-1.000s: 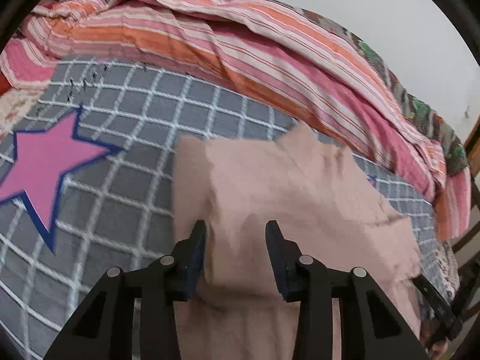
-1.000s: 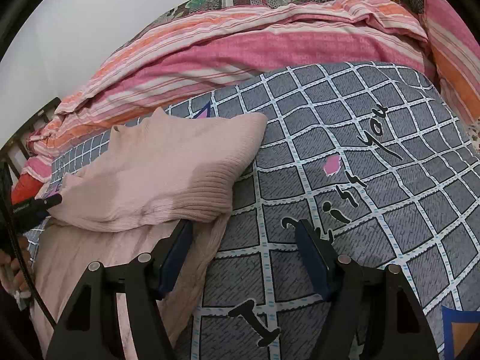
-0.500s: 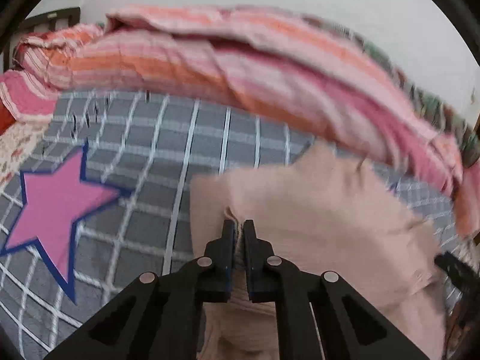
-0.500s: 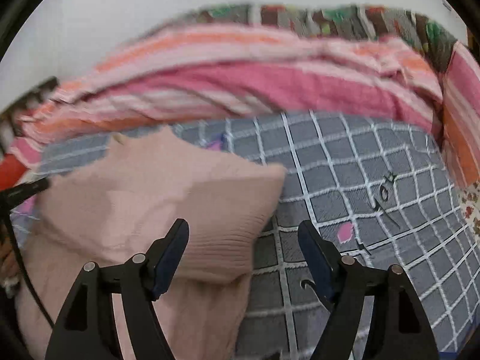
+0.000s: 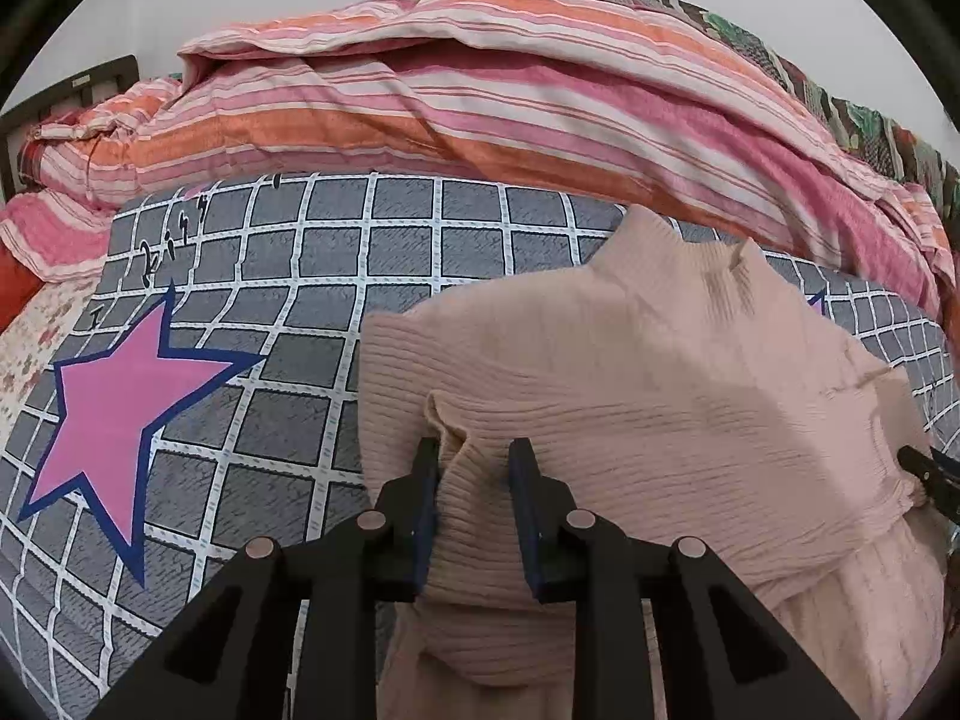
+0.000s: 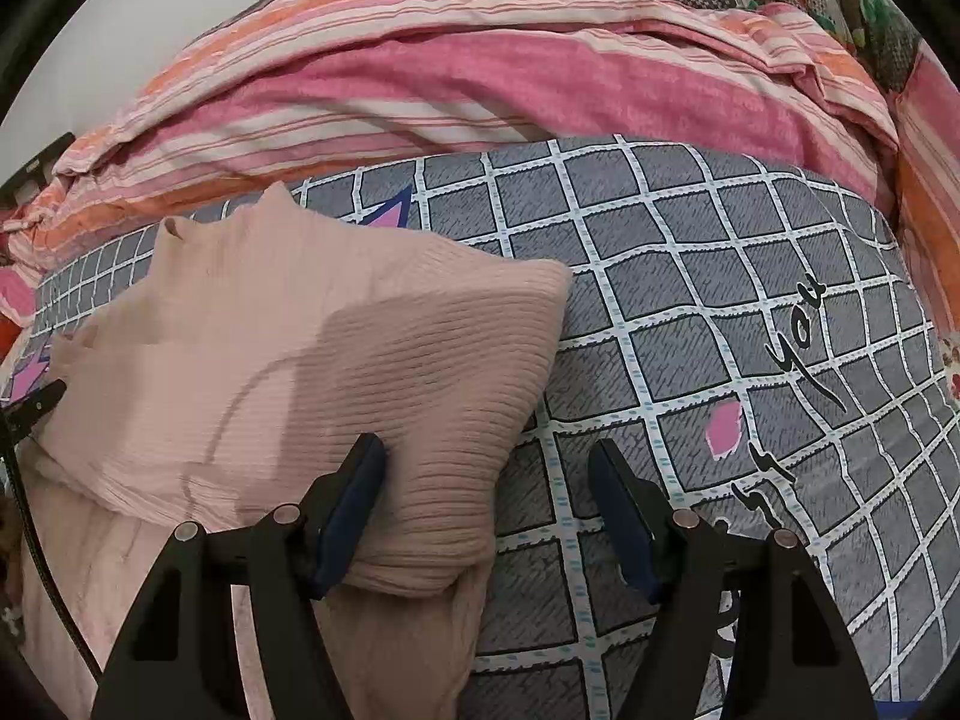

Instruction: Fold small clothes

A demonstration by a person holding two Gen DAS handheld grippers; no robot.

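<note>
A: Left wrist view first. What is the left gripper doing?

B: Its 2 fingers stand a little apart, with a raised pleat of the pink ribbed sweater bunched between them. Cloth fills the gap, and I can't tell whether the pads are pressing it or just flanking it.

A: And where does the sweater lie from there?

B: Straight ahead of the tool and off to its right, folded over itself, so a top layer rests on a lower layer that runs back under the fingers. It lies on the grey checked bedsheet. A pink star with a blue outline is printed on the sheet to the left of the tool, apart from the sweater. Beyond the sweater a striped pink and orange quilt is piled up. A dark tip of the right gripper shows at the far right edge, at the sweater's side.

A: Now the right wrist view.

B: The right gripper is spread wide and pinches nothing. Its left finger touches the folded edge of the sweater; its right finger hangs over bare sheet. The sweater sits ahead and to the left of this tool. Black script lettering runs across the sheet to the right, with the quilt heaped behind.
</note>
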